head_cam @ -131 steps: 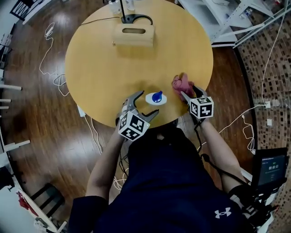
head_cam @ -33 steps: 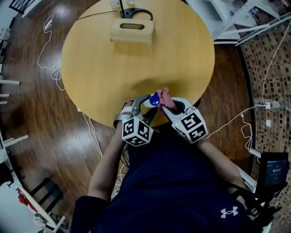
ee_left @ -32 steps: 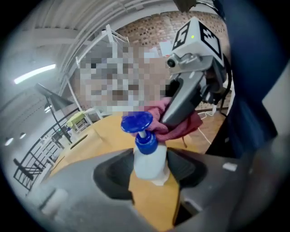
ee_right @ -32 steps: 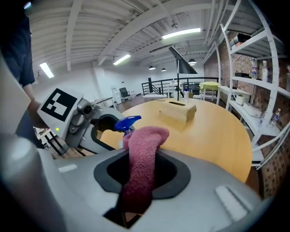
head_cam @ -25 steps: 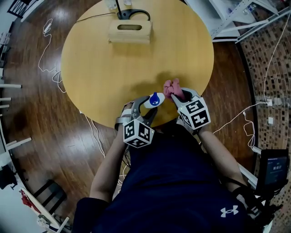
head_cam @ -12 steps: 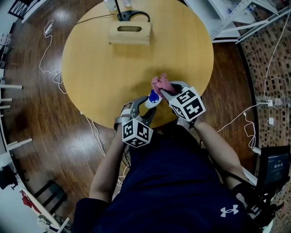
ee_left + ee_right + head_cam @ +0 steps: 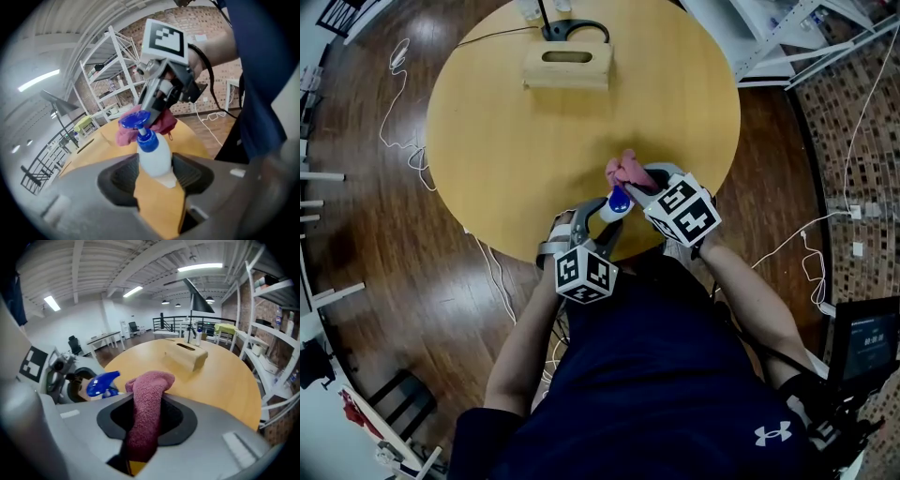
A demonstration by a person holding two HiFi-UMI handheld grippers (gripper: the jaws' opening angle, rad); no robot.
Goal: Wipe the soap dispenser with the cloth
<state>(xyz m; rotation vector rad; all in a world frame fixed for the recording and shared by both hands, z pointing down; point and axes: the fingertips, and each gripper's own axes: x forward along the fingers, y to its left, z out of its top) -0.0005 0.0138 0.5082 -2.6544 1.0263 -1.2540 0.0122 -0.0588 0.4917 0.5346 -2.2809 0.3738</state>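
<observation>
Clamping the soap dispenser [image 7: 153,158] in my left gripper [image 7: 157,174], I hold the pink cloth [image 7: 149,383], pinched in my right gripper [image 7: 147,422], beside its blue pump [image 7: 134,120].

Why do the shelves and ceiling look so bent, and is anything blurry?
Left gripper view: the wide-angle lens bows the shelves, and the corners go dark. Right gripper view: ceiling beams curve, and the strip light glares white. Head view: evenly lit, nothing badly blurred.
</observation>
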